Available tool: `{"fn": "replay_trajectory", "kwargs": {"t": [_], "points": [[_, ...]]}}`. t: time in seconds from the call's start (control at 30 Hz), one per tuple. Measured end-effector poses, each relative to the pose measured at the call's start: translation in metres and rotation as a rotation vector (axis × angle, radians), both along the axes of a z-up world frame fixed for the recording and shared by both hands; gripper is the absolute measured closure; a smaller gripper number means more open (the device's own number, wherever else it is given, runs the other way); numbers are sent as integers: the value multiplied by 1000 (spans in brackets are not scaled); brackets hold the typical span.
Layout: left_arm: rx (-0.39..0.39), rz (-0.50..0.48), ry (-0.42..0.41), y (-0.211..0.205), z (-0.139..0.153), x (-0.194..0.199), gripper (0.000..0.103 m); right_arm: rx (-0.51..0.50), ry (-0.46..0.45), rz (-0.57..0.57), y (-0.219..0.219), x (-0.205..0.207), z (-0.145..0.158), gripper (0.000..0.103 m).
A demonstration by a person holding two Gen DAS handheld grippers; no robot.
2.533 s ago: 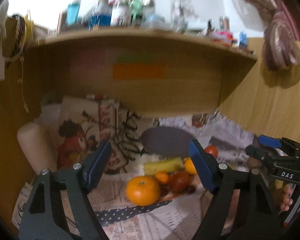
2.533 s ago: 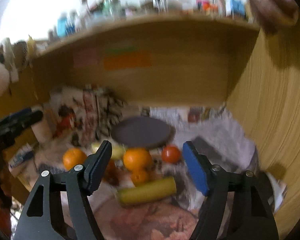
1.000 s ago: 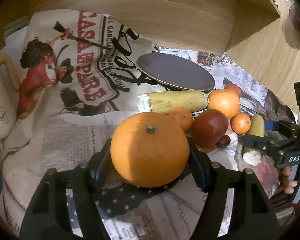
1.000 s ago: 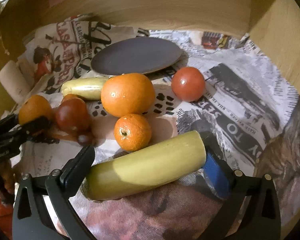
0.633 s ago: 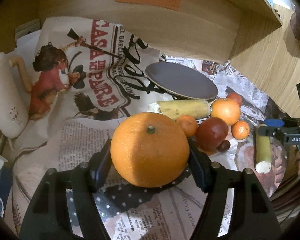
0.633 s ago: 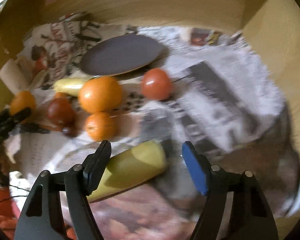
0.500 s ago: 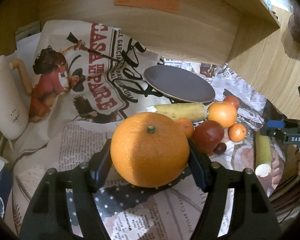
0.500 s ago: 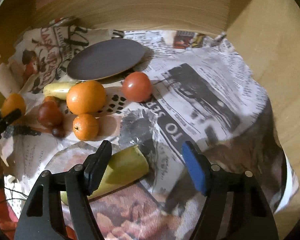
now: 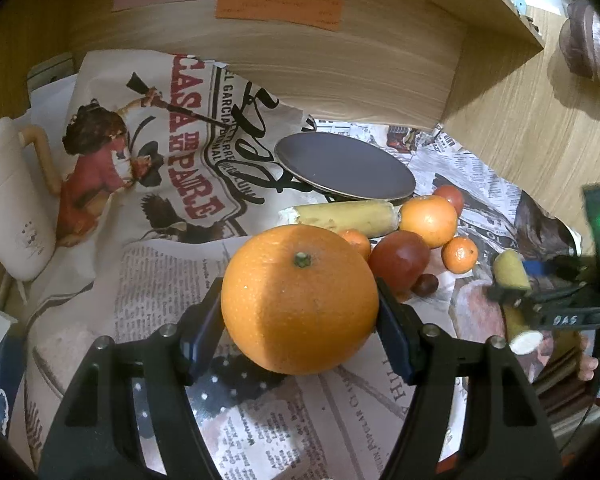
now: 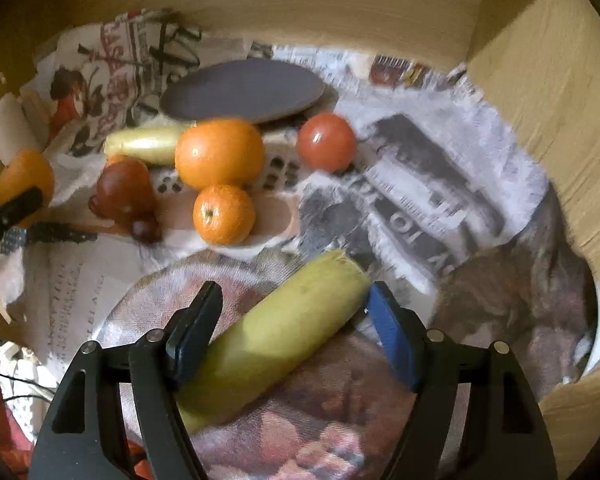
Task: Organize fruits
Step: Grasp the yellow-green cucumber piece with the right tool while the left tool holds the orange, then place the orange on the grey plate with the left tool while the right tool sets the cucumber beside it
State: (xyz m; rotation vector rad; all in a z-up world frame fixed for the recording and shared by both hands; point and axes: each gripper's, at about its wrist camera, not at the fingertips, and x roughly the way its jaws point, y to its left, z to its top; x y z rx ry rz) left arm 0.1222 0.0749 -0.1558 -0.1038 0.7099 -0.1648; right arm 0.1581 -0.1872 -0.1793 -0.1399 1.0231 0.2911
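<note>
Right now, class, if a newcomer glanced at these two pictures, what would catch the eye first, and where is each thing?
First, the big orange filling the middle of the left view, clamped in the left gripper. Next, the yellow banana piece lying slantwise in the right gripper, low in the right view. Behind them sit loose fruit on newspaper and a dark plate under the wooden shelf.

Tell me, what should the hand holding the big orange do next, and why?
Probably carry it over to the dark plate and set it down. The left gripper is clamped on the big orange, and the plate lies bare behind the fruit pile. The right gripper holds a yellow banana piece, so that hand is busy.
</note>
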Motion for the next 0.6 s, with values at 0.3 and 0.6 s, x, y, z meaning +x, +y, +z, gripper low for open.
{"fn": "replay_trajectory", "kwargs": {"t": [0.3,0.6], "points": [[-7,8,-3,5,0,-1,34,-17,-50,48,3,4,12,65],[1,15,-23,0,14,16,34,26,-119,19,-16,39,28,70]]}}
